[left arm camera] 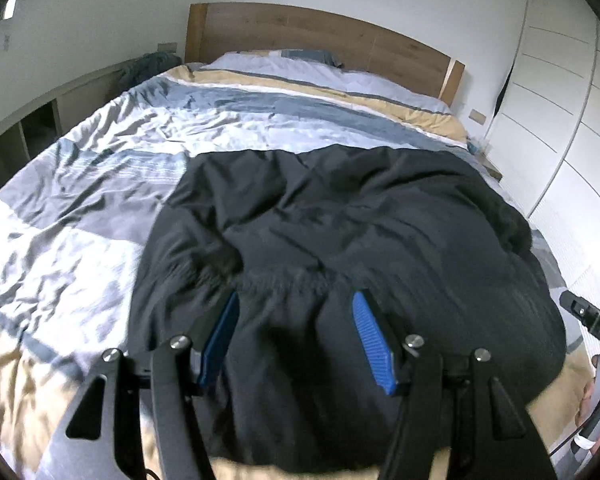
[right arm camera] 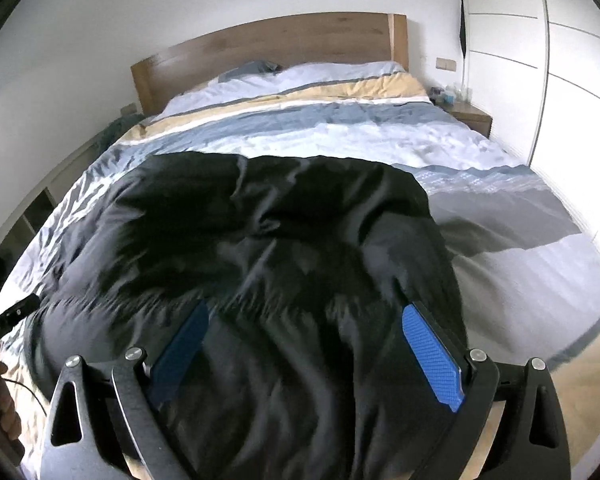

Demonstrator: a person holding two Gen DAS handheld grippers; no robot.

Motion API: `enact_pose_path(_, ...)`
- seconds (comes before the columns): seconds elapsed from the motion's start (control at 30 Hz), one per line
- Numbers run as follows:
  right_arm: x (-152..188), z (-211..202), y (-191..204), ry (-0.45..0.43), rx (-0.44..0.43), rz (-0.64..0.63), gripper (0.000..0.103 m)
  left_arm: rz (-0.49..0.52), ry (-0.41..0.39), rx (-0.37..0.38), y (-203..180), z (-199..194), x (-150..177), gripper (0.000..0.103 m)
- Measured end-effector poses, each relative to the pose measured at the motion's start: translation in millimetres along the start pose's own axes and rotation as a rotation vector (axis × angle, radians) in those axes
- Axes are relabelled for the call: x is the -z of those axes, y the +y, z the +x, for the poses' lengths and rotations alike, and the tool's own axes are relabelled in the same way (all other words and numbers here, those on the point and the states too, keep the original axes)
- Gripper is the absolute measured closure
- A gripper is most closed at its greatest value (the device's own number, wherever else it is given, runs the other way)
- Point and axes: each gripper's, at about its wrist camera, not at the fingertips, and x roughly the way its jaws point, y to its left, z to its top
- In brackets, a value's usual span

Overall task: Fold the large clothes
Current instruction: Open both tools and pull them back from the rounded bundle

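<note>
A large black garment (left arm camera: 340, 232) lies rumpled on the near half of the bed, its gathered edge toward me. My left gripper (left arm camera: 296, 294) hovers over that edge with its blue pads (left arm camera: 370, 340) wide apart and open; the cloth shows between them, and neither pad presses on it. In the right wrist view the same garment (right arm camera: 268, 232) fills the middle. My right gripper (right arm camera: 306, 306) stands open above its near right part, with only blurred cloth showing between its fingers. Each view catches the other gripper at its edge: the right one (left arm camera: 588, 320), the left one (right arm camera: 8, 320).
The bed's striped blue, grey and tan duvet (left arm camera: 100, 184) spreads left and beyond the garment. A wooden headboard (right arm camera: 284, 40) is at the far end. White wardrobe doors (right arm camera: 560, 80) and a nightstand (right arm camera: 470, 116) stand on the right, and open shelves (left arm camera: 40, 124) on the left.
</note>
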Motion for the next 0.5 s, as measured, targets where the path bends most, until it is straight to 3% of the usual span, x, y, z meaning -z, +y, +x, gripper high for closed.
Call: enact_pose_path(0.5, 93.6, -106.8, 11.1, 0.063, -0.002, -0.071, 0.001, 0.092, -0.007, -0.045, -32.0, -127.0, 76.6, 0.045)
